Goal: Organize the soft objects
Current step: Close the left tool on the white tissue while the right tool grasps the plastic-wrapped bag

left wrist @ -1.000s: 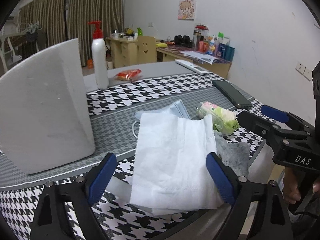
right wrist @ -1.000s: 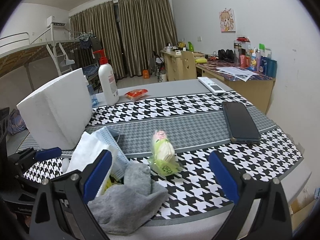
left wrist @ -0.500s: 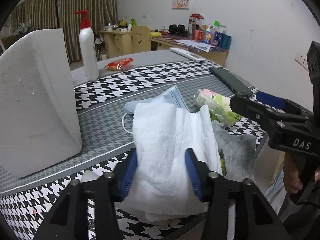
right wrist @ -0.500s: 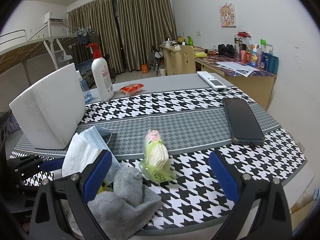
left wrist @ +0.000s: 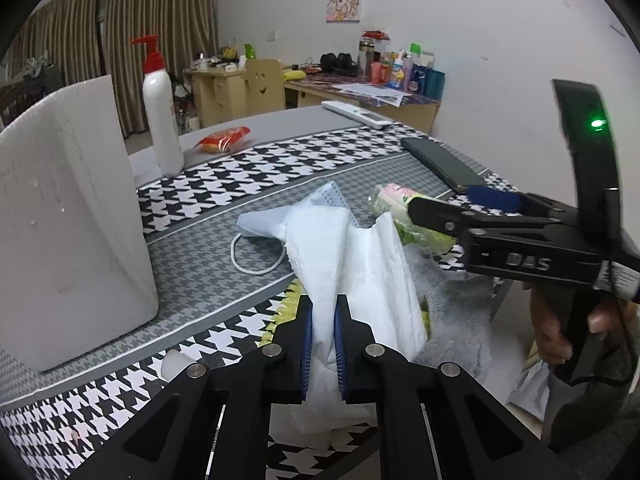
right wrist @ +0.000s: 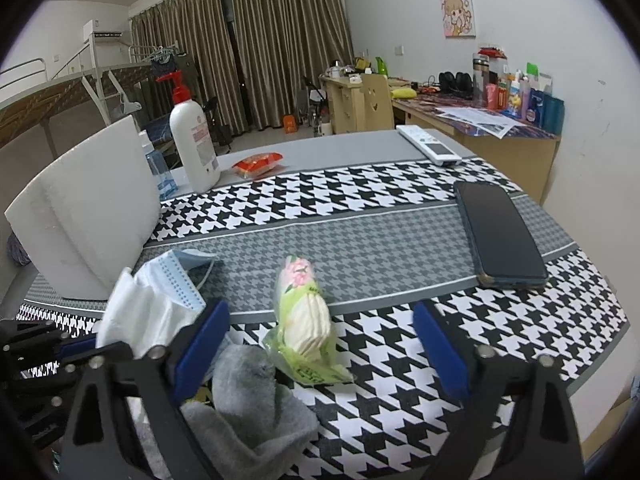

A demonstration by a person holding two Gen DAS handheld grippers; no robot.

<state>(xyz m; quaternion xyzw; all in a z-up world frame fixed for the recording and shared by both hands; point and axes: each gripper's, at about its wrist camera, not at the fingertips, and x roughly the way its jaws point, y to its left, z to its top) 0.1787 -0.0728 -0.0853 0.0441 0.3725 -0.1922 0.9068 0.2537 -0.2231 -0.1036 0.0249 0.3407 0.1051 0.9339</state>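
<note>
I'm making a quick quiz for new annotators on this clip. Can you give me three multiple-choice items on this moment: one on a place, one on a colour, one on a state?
1. Where does the dark flat phone lie?
A. on the houndstooth tablecloth
B. atop the white foam block
C. in a claw

2. What colour is the white lotion bottle's pump?
A. blue
B. red
C. green

3. How is the left claw?
A. wide open
B. shut on the white paper tissue
C. shut on the grey sock

Answers: A, it rests flat on the cloth; B, the pump is red; B, its blue pads pinch the tissue.

A pump bottle point(right wrist: 194, 146), phone point(right wrist: 498, 234), and what looks like a remote point(right wrist: 428, 145) rest apart.
</note>
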